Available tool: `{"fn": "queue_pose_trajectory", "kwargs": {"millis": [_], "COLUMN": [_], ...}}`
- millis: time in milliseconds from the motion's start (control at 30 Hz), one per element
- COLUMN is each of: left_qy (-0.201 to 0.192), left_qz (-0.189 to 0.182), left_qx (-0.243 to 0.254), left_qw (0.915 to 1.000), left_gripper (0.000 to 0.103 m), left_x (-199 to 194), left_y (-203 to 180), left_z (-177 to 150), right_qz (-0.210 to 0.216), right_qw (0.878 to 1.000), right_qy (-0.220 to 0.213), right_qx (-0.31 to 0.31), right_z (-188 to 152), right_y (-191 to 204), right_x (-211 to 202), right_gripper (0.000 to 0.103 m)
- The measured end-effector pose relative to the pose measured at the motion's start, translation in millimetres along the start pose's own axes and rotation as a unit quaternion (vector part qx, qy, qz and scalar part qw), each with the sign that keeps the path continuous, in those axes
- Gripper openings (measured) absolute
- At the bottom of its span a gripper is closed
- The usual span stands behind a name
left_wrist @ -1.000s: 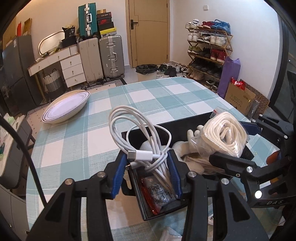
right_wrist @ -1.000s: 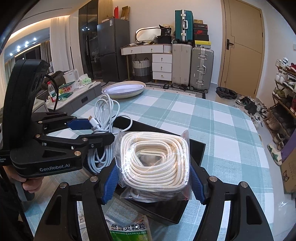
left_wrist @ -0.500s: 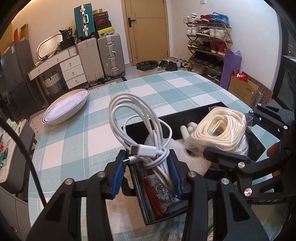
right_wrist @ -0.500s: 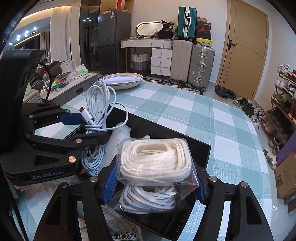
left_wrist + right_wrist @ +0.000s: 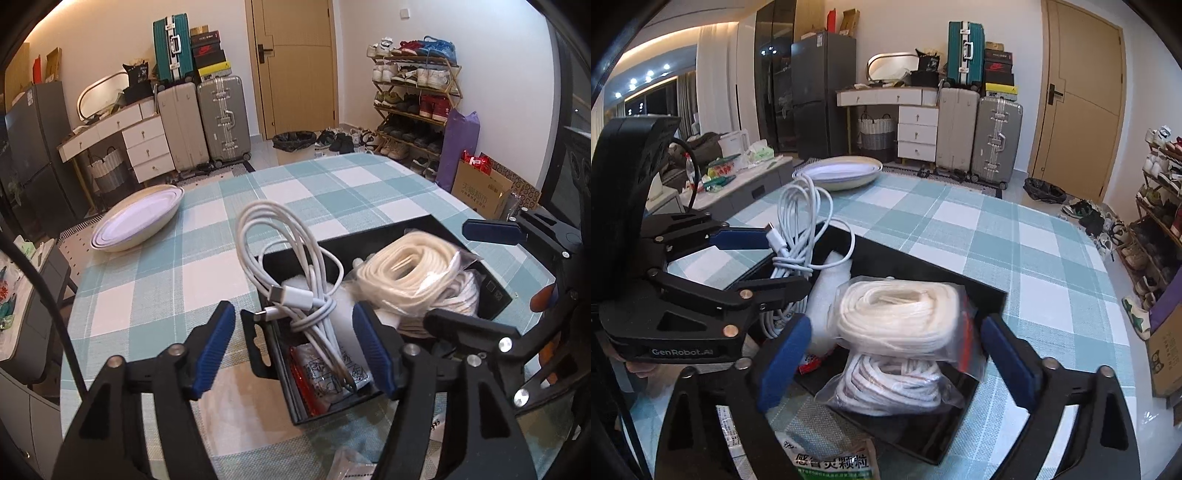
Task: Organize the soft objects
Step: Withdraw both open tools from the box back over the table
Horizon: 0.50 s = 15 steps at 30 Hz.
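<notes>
From the left wrist camera there is one black box [image 5: 491,291] on the checked tablecloth [image 5: 147,288], and everything below is placed against that box. In it I count one coiled white cable [image 5: 295,280], two bagged rope coils (only the top rope bag [image 5: 410,277] shows clearly here) and one red-and-white packet [image 5: 325,376] at the near end. The left gripper [image 5: 295,347] straddles the near left corner of the box, tilted downward. Its jaws are opening, and the blue pads stand clear of the cable on either side. The cable rises between them, its lower loops inside the box and its upper loops above the box's left wall. Beyond the box, to the left, sits one oval dish [image 5: 136,221]. The right gripper [image 5: 491,273] reaches in over the right side of the box.

From the right wrist camera the count of rope bags is plain: two, the top rope bag [image 5: 905,317] resting on the lower rope bag [image 5: 886,384] at the near end of the box [image 5: 979,295]. The right gripper [image 5: 897,365] is angled down over that end with its jaws opening. Both pads are spread wide and touch neither bag, though the bags lie between them. The left gripper [image 5: 764,258] comes in over the left wall of the box, its fingers on either side of the cable [image 5: 798,221] without pressing it. One green-printed packet [image 5: 831,461] lies on the cloth in front of the box (partly cut off).
</notes>
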<state>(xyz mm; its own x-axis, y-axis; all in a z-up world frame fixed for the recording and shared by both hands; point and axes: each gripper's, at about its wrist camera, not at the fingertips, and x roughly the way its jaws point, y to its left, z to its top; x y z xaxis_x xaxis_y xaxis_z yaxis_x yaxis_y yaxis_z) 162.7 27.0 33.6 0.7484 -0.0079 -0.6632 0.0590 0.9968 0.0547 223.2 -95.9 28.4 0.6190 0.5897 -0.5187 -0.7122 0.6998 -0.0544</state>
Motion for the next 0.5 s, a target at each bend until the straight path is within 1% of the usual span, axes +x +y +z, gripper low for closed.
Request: {"fn": "queue_pose_trajectory", "kwargs": {"millis": [33,133,167,267,367,500], "left_qy": [-0.005,-0.022,-0.026,-0.042,-0.049,-0.054], "left_qz": [0.002,0.005,0.002,0.000,0.000,0.007], "left_qx": [-0.002,-0.009,-0.012,-0.019,-0.025,-0.029], "left_qw": [1.0000,0.9997,0.9996,0.9989,0.9985,0.9981], "left_gripper": [0.088,0.100,0.102,0.103,0.103,0.103], "left_x": [-4.5,-18.2,-23.5,-37.4,-47.9,-60.7], "left_y": [0.9,4.0,5.1,7.1,9.5,9.8], "left_z": [0.3,-0.2,-0.5,-3.0,-6.3,-14.0], "right_qz": [0.000,0.001,0.003,0.017,0.015,0.029], "right_qw": [1.000,1.000,1.000,0.999,0.999,0.999], "right_qy": [-0.001,0.000,-0.003,-0.001,0.005,0.004], "right_qx": [0.005,0.021,0.027,0.040,0.033,0.036], "right_z": [-1.0,-5.6,-7.6,-14.5,-21.9,-29.5], "right_y": [-2.5,-9.8,-11.8,-14.5,-10.7,-6.8], "right_x": [-3.6,-14.5,-19.2,-31.0,-40.0,-54.2], "right_gripper": [0.101,0.101,0.101,0.102,0.102,0.102]}}
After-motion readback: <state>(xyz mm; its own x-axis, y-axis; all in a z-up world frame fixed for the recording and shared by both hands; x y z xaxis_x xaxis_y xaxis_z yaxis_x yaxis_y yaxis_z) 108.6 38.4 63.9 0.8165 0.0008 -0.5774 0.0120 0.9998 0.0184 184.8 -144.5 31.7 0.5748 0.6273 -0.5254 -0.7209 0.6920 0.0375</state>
